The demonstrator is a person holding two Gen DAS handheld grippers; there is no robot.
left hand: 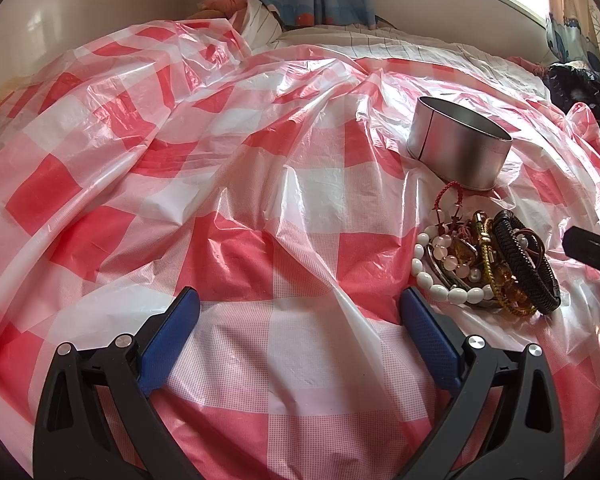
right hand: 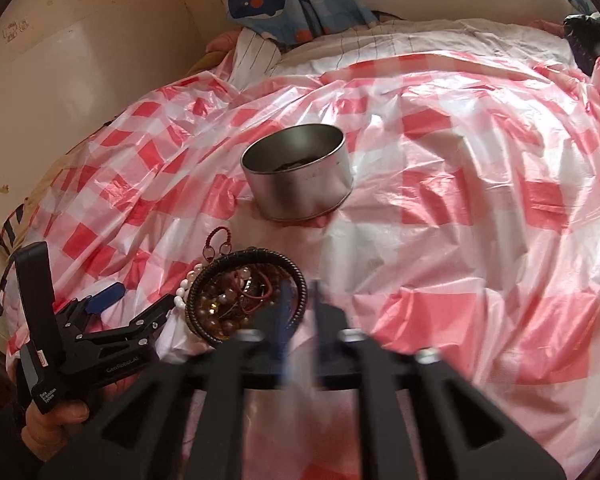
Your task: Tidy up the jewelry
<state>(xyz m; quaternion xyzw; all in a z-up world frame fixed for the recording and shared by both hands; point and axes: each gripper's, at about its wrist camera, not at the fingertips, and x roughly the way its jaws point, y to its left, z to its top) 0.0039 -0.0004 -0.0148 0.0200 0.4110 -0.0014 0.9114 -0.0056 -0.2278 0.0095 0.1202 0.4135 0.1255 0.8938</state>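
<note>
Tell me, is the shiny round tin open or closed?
Open. The round metal tin has no lid, and the right wrist view looks straight into it; something small and dark lies at the bottom, too unclear to name.

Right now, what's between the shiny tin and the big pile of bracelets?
Mostly bare checked plastic sheet. In both wrist views a red cord loop reaches from the bracelet pile up toward the metal tin.

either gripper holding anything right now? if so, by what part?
Left gripper: open, nothing between its fingers. Right gripper: blurred, fingers close together by the bracelet pile; a hold cannot be told.
</note>
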